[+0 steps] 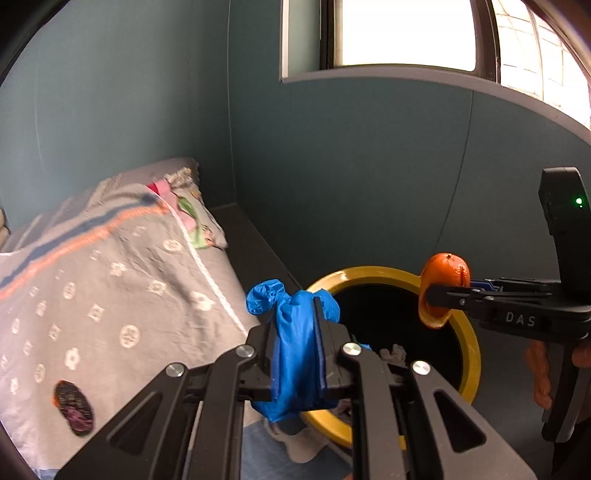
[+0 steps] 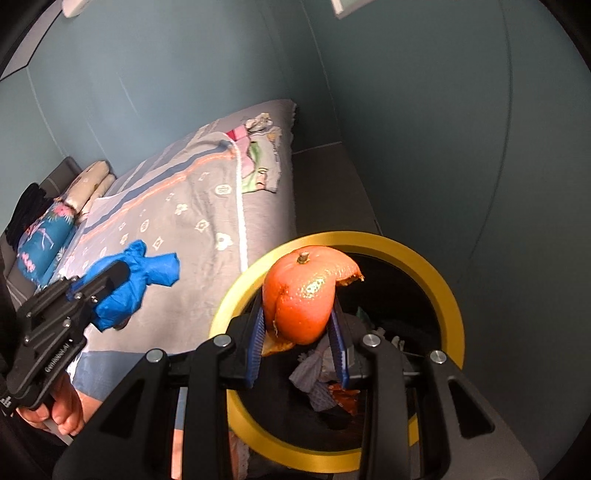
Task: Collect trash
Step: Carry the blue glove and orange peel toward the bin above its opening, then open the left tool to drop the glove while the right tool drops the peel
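Blue nitrile glove (image 1: pixel 295 347): limp, light, pinched mid-bunch in left gripper (image 1: pixel 295 354). Right gripper (image 2: pixel 301 332) clamps brittle orange peel (image 2: pixel 304 295), bin (image 2: pixel 240 295) at 12 o'clock.

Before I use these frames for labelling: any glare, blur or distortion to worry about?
Left wrist view: the window is blown out white, fisheye bends its sill, the blue glove stays sharp. Right wrist view: even light, no glare, orange peel crisp, the bin rim curved by the lens, dark corners.
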Available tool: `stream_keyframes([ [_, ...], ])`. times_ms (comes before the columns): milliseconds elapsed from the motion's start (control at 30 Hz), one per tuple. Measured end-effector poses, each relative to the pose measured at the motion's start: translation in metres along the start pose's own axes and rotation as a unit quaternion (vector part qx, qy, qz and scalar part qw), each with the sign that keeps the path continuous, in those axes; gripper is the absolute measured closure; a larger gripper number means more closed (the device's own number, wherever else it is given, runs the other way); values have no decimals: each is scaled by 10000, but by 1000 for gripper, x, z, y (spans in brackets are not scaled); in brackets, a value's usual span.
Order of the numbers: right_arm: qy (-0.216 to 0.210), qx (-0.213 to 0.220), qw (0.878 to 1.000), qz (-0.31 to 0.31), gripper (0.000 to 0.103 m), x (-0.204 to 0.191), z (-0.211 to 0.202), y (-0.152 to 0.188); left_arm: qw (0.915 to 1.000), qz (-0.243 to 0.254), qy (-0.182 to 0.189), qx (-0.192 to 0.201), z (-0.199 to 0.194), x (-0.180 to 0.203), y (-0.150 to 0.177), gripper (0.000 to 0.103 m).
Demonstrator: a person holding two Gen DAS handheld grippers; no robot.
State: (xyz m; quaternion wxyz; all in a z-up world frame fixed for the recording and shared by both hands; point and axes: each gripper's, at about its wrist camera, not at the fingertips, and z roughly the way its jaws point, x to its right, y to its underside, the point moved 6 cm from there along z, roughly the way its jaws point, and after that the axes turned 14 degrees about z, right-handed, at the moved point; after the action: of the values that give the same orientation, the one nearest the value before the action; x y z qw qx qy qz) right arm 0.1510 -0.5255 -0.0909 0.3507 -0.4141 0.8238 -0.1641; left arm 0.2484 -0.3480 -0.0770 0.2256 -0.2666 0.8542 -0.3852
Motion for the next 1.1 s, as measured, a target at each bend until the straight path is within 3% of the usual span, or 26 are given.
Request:
stream_keyframes([
  [367,39,-21,9995,308,72,30,15,-6,9967,-354,594,-428,63,19,9,89],
  [533,72,-13,9994,328,71,33,15,-8,9935,-562,818,-563,74,19,14,85],
  [867,145,240,9984,495,55,34,-1,-14,9912,-963,750,-520,63,-7,15,41],
  [1000,75,308,9983,497,47,30,-6,-15,9923,-1038,564,-371,48,-27,16,28],
  [1100,-72,305,9985,449,44,20,-9,-12,9928,-1079,412,-301,37,-44,20,24],
])
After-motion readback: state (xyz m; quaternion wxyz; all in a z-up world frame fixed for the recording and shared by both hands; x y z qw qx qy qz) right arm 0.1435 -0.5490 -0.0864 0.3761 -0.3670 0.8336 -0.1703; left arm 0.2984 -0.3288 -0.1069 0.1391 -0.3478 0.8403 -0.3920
